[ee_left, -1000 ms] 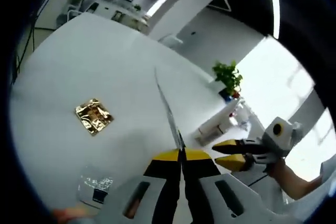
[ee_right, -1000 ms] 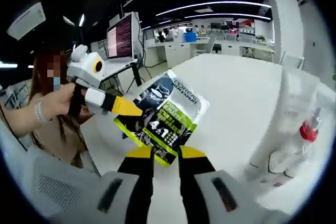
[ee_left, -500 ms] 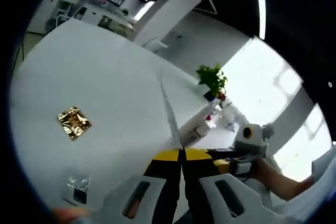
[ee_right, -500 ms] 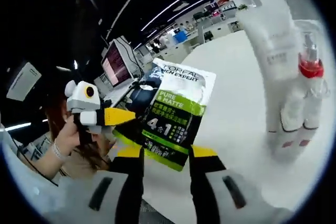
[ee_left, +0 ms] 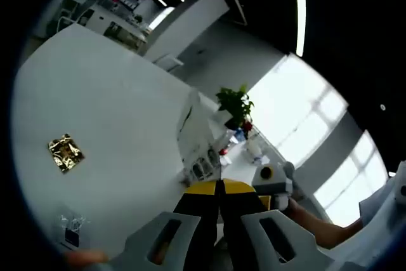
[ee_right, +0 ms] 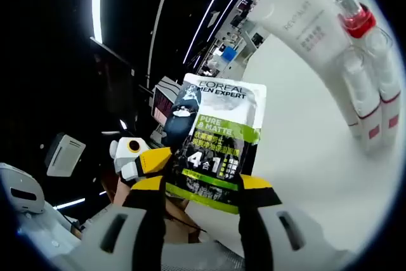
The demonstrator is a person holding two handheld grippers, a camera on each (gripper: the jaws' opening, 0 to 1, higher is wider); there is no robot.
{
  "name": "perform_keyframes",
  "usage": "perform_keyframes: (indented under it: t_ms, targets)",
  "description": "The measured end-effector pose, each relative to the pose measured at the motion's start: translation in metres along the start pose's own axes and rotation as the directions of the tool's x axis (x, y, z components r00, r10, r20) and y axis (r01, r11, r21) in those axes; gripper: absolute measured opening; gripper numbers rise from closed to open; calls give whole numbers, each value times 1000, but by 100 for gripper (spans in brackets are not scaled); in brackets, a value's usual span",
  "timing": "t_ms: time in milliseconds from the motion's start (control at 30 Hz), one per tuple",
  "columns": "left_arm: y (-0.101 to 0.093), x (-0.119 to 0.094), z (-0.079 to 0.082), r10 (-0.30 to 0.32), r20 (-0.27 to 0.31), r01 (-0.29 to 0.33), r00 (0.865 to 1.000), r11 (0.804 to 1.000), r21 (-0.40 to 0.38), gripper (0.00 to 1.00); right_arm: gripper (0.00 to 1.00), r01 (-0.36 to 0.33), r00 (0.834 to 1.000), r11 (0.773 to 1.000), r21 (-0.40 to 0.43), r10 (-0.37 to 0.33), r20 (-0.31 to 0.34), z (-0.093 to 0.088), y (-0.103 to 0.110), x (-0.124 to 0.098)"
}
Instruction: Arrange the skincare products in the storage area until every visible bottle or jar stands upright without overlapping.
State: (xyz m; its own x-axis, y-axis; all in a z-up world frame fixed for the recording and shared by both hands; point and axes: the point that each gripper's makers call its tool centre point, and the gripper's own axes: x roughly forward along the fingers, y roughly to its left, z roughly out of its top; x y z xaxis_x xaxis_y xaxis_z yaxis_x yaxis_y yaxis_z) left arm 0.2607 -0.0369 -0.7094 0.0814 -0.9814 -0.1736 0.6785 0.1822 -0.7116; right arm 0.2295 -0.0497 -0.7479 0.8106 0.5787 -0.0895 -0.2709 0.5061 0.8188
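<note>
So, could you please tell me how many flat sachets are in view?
3: a green sachet pinched by the left gripper, a gold foil one on the table, and a clear packet also on it. Others may be hidden.

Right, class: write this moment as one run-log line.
left gripper: shut on sachet edge | right gripper: jaws open, flanking sachet bottom | sachet: held off table | tubes: grouped beside red-capped bottle

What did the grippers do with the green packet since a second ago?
The left gripper stays shut on the green packet's edge. The right gripper's jaws spread wider around its bottom. Both views rolled as the hands tilted. The white tube and the red-collared spray bottle stayed side by side on the table.
</note>
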Motion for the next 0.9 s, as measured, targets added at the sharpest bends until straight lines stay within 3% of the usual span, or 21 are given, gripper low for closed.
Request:
perform_keyframes:
  t_ms: [200, 333, 467, 567, 900]
  targets:
    - [-3, 4, 3, -19, -14, 20, 1000, 1000, 18, 0, 46, 33, 999, 998, 48, -34, 24, 1, -12, -4]
    - [-15, 5, 13, -61, 0, 61, 998, 998, 18, 0, 50, -10, 998, 990, 139, 1, 65, 4, -10, -3]
    - [-20, 6, 19, -71, 6, 71, 997, 997, 35, 0, 42, -116, 991, 968, 221, 97, 96, 7, 6, -2]
    - [-19, 7, 18, -69, 1, 69, 998, 997, 40, 0, 32, -150, 987, 956, 252, 128, 101, 6, 10, -3]
    - [-5, 2, 15, -47, 6, 47, 999, 999, 7, 0, 13, -131, 990, 964, 230, 113, 89, 7, 11, -15]
